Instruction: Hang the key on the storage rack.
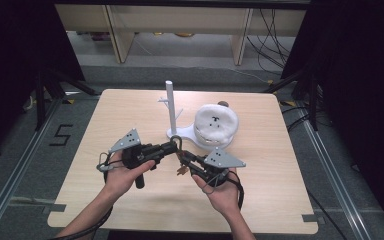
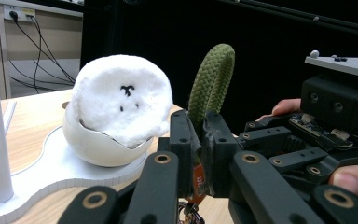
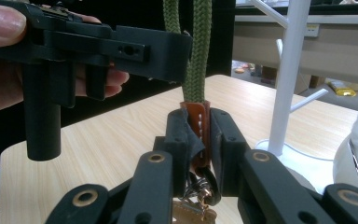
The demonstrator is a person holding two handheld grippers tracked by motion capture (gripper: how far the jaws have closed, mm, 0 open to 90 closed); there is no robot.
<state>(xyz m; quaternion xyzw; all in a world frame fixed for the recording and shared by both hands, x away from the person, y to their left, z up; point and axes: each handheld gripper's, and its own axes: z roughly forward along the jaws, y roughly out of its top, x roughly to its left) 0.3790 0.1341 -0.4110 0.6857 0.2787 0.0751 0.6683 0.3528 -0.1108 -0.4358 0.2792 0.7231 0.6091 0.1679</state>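
Note:
A keychain hangs between my two grippers above the table's middle. Its green rope loop (image 2: pixel 212 79) stands up out of my left gripper (image 2: pixel 196 126), which is shut on the loop's lower part. My right gripper (image 3: pixel 199 123) is shut on the brown leather tab (image 3: pixel 196 122) where the rope loop (image 3: pixel 196 60) ends. Metal rings and keys (image 3: pixel 192 211) dangle under the tab. In the high view the left gripper (image 1: pixel 174 146) and the right gripper (image 1: pixel 185 159) meet tip to tip, with the keys (image 1: pixel 181 170) below them.
A white peg stand (image 1: pixel 171 107) on a white base rises just behind the grippers. To its right a fluffy white ball with a small black face (image 1: pixel 215 122) rests in a white bowl (image 2: pixel 98 149). Bare wooden tabletop (image 1: pixel 280 165) lies all around.

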